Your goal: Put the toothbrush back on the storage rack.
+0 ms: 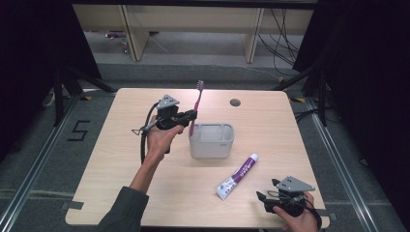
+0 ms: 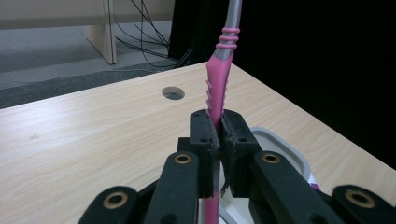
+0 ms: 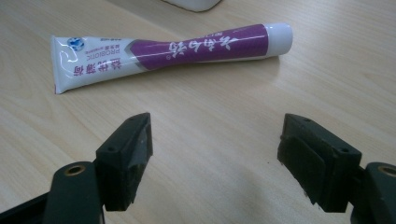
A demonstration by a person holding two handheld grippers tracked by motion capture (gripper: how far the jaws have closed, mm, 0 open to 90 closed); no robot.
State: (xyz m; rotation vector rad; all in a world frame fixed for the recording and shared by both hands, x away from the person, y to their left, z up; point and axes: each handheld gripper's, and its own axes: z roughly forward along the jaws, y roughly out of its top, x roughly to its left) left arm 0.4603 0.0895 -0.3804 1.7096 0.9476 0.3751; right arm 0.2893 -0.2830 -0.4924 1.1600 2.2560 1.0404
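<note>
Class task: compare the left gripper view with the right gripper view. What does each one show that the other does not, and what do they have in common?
Left gripper view: the left gripper, jaws shut on the pink toothbrush held upright, the rim of the white holder just beyond, and a round hole in the tabletop.

Right gripper view: the right gripper, jaws open with nothing between them, and the toothpaste tube lying flat ahead.

Both: the light wooden table.

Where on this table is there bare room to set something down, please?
The whole left side of the table, left of the white holder, is bare, as is the far edge around the round hole. It is crowded near the front right, where the toothpaste tube lies by the right tool.
</note>
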